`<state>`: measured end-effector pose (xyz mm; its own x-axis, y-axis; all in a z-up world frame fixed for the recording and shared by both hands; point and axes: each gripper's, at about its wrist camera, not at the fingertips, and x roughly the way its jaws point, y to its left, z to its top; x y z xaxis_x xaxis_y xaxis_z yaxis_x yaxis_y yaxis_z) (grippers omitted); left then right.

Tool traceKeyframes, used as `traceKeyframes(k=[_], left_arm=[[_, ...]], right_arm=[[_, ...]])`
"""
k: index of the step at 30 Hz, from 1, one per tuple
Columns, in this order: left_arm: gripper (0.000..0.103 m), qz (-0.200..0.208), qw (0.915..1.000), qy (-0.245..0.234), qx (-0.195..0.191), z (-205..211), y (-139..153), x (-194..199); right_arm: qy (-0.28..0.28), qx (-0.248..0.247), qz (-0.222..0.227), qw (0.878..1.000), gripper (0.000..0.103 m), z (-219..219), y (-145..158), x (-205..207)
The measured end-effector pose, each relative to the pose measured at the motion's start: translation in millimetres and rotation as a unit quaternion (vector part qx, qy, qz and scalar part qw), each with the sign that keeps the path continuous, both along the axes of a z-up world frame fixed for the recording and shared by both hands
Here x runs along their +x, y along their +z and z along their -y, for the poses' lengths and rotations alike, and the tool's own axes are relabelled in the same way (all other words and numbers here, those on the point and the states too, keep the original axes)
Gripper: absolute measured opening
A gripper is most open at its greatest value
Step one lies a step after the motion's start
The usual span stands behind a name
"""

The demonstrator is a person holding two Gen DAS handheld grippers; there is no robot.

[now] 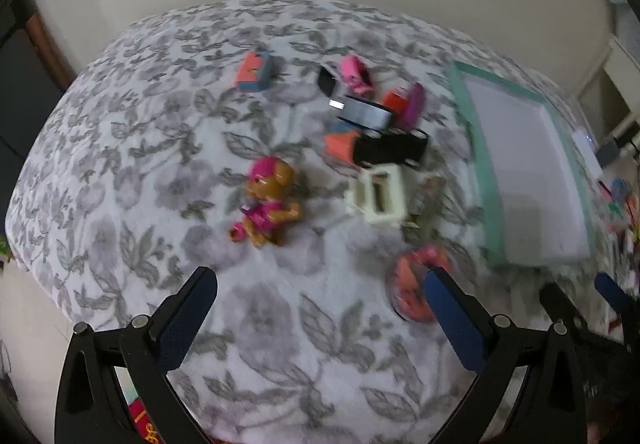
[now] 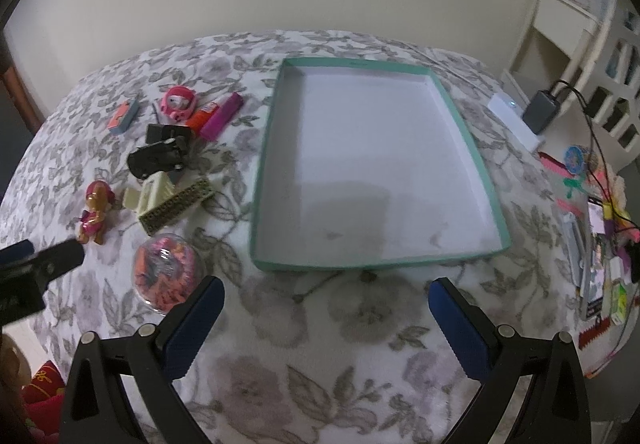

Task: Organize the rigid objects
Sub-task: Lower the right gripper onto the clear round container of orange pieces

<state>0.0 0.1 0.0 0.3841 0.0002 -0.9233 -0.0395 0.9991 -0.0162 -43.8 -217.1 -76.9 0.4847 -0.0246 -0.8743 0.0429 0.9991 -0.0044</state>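
Two grippers hovered over a bed covered in a grey floral blanket (image 2: 320, 344), both with jaws spread wide and holding nothing. The left gripper (image 1: 320, 320) pointed at the toys; the right gripper (image 2: 326, 324) faced the tray.

Nearest the jaws lay one clear ball (image 2: 169, 276) filled with pink and orange bits. It looked smooth and round, so it would likely roll or slip; a grip across its widest part seemed safest.

Just beyond stood one pup figure (image 2: 94, 217) in pink, hard plastic by the look of it, light, best pinched across the body. Near it sat one cream block (image 1: 378, 195) touching one olive studded brick (image 2: 176, 205); both looked stiff and light, and their flat sides would take the jaws well.

Farther on, one black toy car (image 2: 158, 159) lay among small pieces: one orange block (image 1: 340, 145), one grey flat piece (image 1: 366, 111), one magenta lighter (image 2: 222, 115), one small orange-red piece (image 2: 202, 115) beside it, and one pink ring toy (image 2: 179, 102). One orange-and-grey block (image 2: 124, 116) sat a little apart, to the left. The heap was crowded, so the exact count there was uncertain. All looked rigid and light.

To the right lay one shallow teal tray (image 2: 262, 163) with a white floor, nothing in it. No toy was yet in the tray, so the sorting appeared not to have begun.

Beyond the bed's right edge were cables, a charger (image 2: 542, 111) and one white shelf (image 2: 560, 23).
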Motion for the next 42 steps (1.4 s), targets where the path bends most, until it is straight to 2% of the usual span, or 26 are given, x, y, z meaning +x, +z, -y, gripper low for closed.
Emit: traceKeyframes(k=[9,13,15,19,27,30,42], left_arm=[[0.103,-0.023,0.9969,0.072,-0.021,-40,-22,27],[0.103,-0.046,0.9947,0.087,-0.031,-48,-32,31],[0.103,-0.043,0.9938,0.093,-0.041,-52,-37,36],[0.103,-0.054,0.9932,0.097,-0.035,-56,-50,44],[0.103,-0.047,0.9944,0.09,-0.03,-56,-68,67],[0.103,-0.058,0.9945,0.085,-0.019,-53,-76,76],[0.102,-0.055,0.9963,0.066,-0.002,-32,-116,98]], right_arm=[[0.079,0.021,-0.02,0.996,0.103,-49,-3,15],[0.121,0.004,-0.035,0.992,0.103,-81,-13,19],[0.137,0.001,-0.045,0.99,0.103,-91,-18,20],[0.156,-0.003,-0.065,0.986,0.103,-105,-31,25],[0.172,-0.014,-0.095,0.98,0.103,-121,-56,36],[0.168,-0.021,-0.107,0.98,0.102,-122,-67,40],[0.155,-0.026,-0.13,0.979,0.102,-120,-94,53]])
